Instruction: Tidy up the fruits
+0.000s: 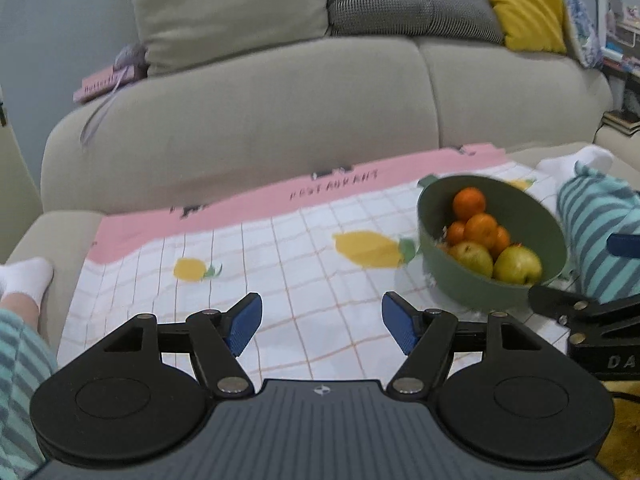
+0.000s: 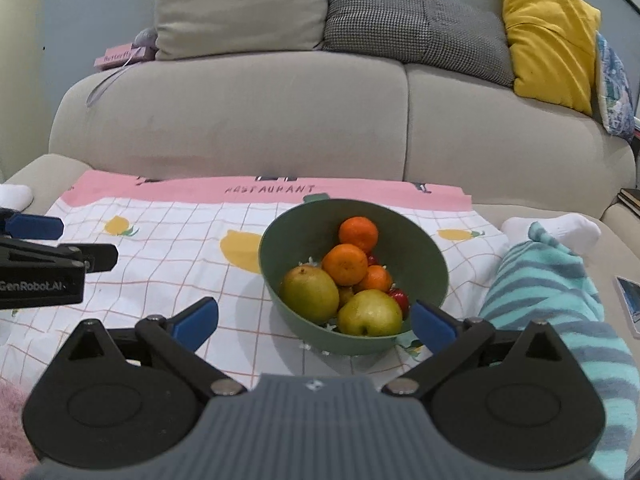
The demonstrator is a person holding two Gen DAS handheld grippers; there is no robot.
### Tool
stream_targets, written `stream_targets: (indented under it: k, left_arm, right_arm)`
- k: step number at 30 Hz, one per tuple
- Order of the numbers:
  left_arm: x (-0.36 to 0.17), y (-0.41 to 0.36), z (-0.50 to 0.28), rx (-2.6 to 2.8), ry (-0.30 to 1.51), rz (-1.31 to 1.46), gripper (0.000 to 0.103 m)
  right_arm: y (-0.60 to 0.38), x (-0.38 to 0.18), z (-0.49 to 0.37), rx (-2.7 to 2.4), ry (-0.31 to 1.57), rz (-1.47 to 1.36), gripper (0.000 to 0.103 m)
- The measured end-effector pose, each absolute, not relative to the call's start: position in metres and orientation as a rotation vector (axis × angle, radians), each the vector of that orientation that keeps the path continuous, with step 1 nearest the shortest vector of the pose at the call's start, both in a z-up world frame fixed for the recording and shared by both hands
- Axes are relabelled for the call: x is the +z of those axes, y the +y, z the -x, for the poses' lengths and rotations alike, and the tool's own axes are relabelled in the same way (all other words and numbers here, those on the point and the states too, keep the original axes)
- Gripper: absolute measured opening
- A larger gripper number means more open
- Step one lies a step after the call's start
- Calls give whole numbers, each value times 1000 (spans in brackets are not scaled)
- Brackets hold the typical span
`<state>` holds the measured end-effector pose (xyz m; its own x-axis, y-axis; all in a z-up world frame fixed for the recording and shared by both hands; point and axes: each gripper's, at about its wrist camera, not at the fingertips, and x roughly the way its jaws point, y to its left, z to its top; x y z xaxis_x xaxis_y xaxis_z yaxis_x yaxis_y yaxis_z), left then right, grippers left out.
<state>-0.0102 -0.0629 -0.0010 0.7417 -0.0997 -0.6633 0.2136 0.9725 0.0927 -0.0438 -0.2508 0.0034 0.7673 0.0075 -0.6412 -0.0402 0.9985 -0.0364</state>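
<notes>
Nearest in the left wrist view, the left gripper [image 1: 322,326] has its jaws spread wide with nothing between them; only the checked cloth [image 1: 280,280] with its lemon prints and pink border shows in the gap. Its blue fingertips [image 1: 244,326] hang above the cloth, not touching any fruit. Just off the right jaw, a part of the right gripper [image 1: 592,320] enters from the edge of that view.

In the right wrist view, the right gripper [image 2: 314,322] also has its jaws spread wide and empty. Just ahead of the gap between them, slightly toward the right jaw, sits the green bowl [image 2: 276,248] on the cloth. Its near rim lies close to the right blue fingertip [image 2: 434,326], though whether they touch cannot be told. Inside the bowl, nearest the jaws, lie two yellow-green apples [image 2: 370,314], side by side. Behind them are three oranges [image 2: 345,264] stacked toward the far wall, and small red fruits [image 2: 400,298] peek out beside the nearer apple.

Right of the right jaw lies a person's leg in a striped trouser [image 2: 560,292], ending in a white sock [image 2: 560,226]. Beyond the cloth, past both jaws, stands a beige sofa [image 2: 240,120] with beige, checked grey and yellow cushions [image 2: 548,36] along its back.
</notes>
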Motion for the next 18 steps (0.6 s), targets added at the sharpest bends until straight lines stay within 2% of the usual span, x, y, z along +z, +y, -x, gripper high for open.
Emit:
stream_targets:
  k: [7,18]
  left_arm:
    - [-17,-56,2,-157,798,-158,81]
    - [-20,-52,0,-149,818,-149,81]
  right_arm:
    - [-243,-2,38,43,712,66,99]
    - [-240,-1,40,84,693,56,99]
